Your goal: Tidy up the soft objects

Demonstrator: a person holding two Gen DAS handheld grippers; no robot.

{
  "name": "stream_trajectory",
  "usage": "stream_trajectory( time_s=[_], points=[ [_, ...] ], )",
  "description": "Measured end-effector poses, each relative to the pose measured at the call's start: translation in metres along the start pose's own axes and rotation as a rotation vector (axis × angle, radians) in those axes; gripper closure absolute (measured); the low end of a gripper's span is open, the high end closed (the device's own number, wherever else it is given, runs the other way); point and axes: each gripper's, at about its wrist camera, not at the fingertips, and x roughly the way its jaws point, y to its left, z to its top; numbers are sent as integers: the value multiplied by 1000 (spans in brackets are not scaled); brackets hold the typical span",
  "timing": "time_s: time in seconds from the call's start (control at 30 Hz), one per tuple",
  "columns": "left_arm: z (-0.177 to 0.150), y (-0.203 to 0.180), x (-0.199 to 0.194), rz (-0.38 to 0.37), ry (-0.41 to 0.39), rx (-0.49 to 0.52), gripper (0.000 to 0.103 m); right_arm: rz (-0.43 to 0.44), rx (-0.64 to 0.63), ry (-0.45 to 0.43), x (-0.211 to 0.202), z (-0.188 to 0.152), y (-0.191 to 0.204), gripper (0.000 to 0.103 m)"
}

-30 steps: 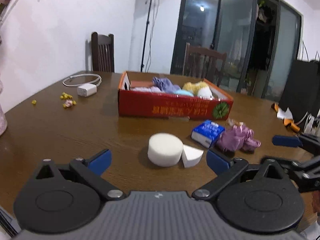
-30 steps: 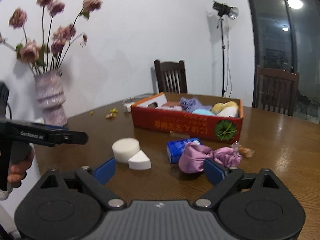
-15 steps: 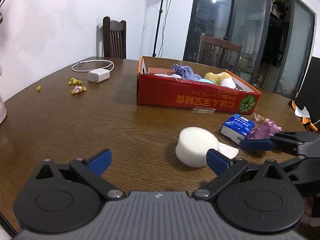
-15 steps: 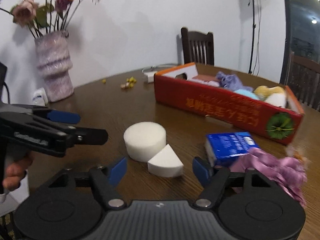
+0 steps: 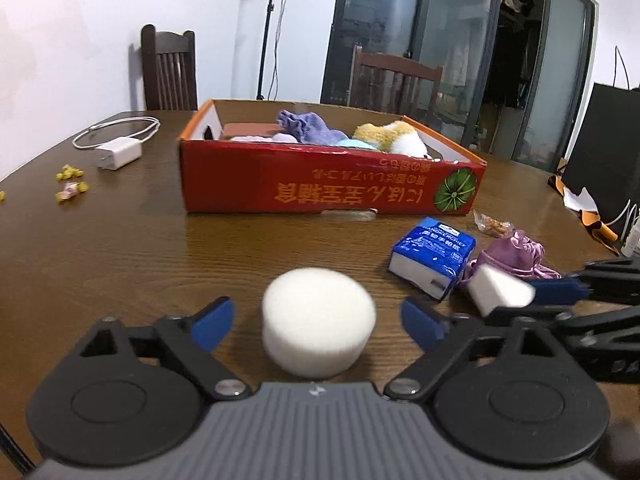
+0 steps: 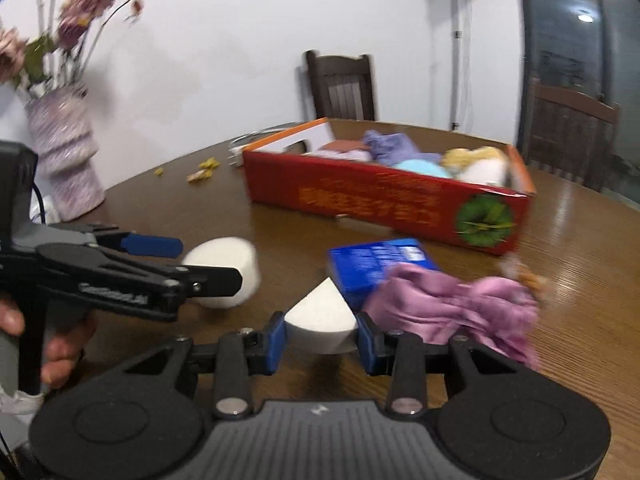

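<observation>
Right wrist – jaws now clamp wedge sponge (image 6: 320, 322)

At frame centre a white round sponge (image 5: 319, 320) sits on the dark brown wood-grain table (image 5: 120, 248). Above it, the red box (image 5: 328, 196) bears orange lettering and a green emblem. Right of centre: a blue-and-white tissue pack (image 5: 434, 256) and a mauve cloth (image 5: 512, 256).

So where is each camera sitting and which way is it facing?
Left wrist: on the left gripper, facing the round sponge and red box; its open fingers show.
Right wrist: on the right gripper, shut on the wedge sponge; a hand shows.
Both share sponges, box, tissue pack.
</observation>
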Motion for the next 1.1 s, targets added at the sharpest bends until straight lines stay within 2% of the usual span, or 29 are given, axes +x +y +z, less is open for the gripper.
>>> stream_trajectory(
  time_s=[0.03,0.1,0.23,0.5,0.6,0.7,0.73,0.9,1.0,1.1],
  points=[
    [0,-1,4,-2,15,-1,32,-12,9,-6,-3,0,-4,66],
    [0,-1,9,-3,49,-10,41,-26,25,-17,-8,-1,-11,67],
    [-2,0,3,3,47,-20,43,-28,30,-24,-10,-1,-16,67],
    [-15,-8,-26,-16,34,25,41,35,7,-2,-4,-8,2,66],
    [-22,-4,-34,16,21,11,37,62,-15,27,-2,-14,13,66],
    [-23,5,-35,97,24,-15,35,92,-31,48,-1,-21,23,64],
    [-22,7,-38,111,16,-25,31,97,-37,54,-1,-22,26,62],
    [-12,8,-58,105,-50,-42,24,130,-53,40,-16,-25,32,60],
    [-5,-6,-70,61,-86,-8,24,119,-20,-34,-39,-14,15,60],
    [-3,-26,-72,-56,-78,16,24,17,9,-118,-57,2,-18,57]
  ],
)
